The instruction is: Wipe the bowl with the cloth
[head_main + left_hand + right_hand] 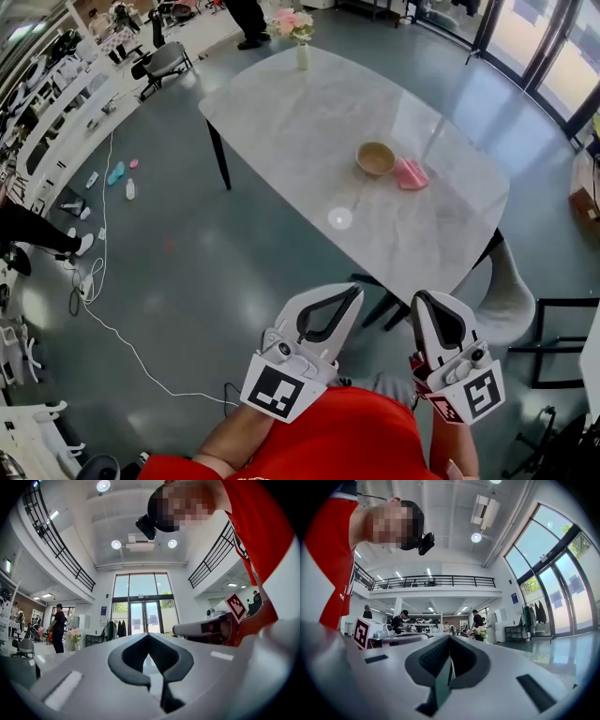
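Looking down from the head view, both grippers were held close to the person's red-shirted chest, short of the table's (300, 122) near end. The left gripper (353, 292) and the right gripper (424, 298) were each clenched and empty. The bowl (376, 158) stood upright near the table's right-hand edge, toward the end closer to the person. The pink cloth (411, 173) lay just beside it on the side nearer that edge, perhaps touching it. Both lay well ahead of the grippers, more in line with the right one, so the right gripper looked the nearer of the two. The cloth was too small to judge which way its long side ran. A vase of flowers (302, 42) stood at the table's far end.

From the left gripper view, its jaws (149, 635) met at the tips with nothing between them. They pointed level across the hall toward glass doors, with the right gripper (206, 629) alongside. Neither bowl nor cloth showed there.

From the right gripper view, its jaws (449, 638) were likewise pressed together and bare, aimed out into the hall. The left gripper (386, 638) sat beside it. Nothing of the task had begun, I judged; the cloth would need taking up first.
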`<state>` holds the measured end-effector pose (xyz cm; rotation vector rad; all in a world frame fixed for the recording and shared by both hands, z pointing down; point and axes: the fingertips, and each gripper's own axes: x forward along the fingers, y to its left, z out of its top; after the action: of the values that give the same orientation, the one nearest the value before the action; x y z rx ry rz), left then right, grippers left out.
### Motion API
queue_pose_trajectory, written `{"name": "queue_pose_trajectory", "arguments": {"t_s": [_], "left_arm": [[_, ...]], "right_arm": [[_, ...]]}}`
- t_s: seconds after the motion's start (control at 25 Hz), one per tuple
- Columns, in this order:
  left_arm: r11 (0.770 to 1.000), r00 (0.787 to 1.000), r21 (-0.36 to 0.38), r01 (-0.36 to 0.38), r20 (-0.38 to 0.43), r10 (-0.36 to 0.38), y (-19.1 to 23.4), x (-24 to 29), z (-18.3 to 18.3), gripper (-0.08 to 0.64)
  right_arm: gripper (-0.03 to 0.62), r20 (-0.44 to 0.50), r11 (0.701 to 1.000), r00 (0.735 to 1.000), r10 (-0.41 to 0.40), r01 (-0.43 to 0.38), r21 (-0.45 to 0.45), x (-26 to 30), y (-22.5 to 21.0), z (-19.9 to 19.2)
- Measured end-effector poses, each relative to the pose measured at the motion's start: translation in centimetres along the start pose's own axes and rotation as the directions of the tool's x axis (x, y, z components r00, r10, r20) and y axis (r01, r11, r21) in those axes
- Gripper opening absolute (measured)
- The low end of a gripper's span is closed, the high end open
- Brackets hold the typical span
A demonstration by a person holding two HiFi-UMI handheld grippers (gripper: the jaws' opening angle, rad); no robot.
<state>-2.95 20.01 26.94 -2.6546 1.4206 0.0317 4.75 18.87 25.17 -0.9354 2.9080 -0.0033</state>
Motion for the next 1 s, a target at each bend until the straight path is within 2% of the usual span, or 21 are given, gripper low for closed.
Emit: {"name": "queue_pose_trajectory", "arguments": {"t_s": [0.2, 0.48, 0.72, 1.0], "left_arm": [[1.000, 1.000, 0.001, 0.027, -0.002, -0.027, 2.8, 1.3, -1.0, 0.005], [1.000, 1.000, -0.014, 0.024, -0.008, -0.024, 5.5, 2.3, -1.7, 0.005], [1.000, 1.000, -0.024, 0.000, -0.024, 0.000, 6.8, 3.6, -2.5, 0.005], [1.000, 0.999, 0.020, -0.009, -0.045, 0.010, 8.1, 6.3, -3.0, 0.005]], "right_arm": [[0.002, -0.013, 0.999, 0.999, -0.033, 0.033, -0.005, 3.0, -1.2, -0.5], [0.002, -0.045, 0.998, 0.997, -0.058, 0.058, -0.018, 5.1, -2.7, -1.0], [0.002, -0.046, 0.999, 0.998, -0.043, 0.043, -0.008, 6.5, -4.4, -1.7], [0.002, -0.037, 1.000, 0.999, -0.017, 0.017, 0.000, 8.4, -7.1, -2.0]]}}
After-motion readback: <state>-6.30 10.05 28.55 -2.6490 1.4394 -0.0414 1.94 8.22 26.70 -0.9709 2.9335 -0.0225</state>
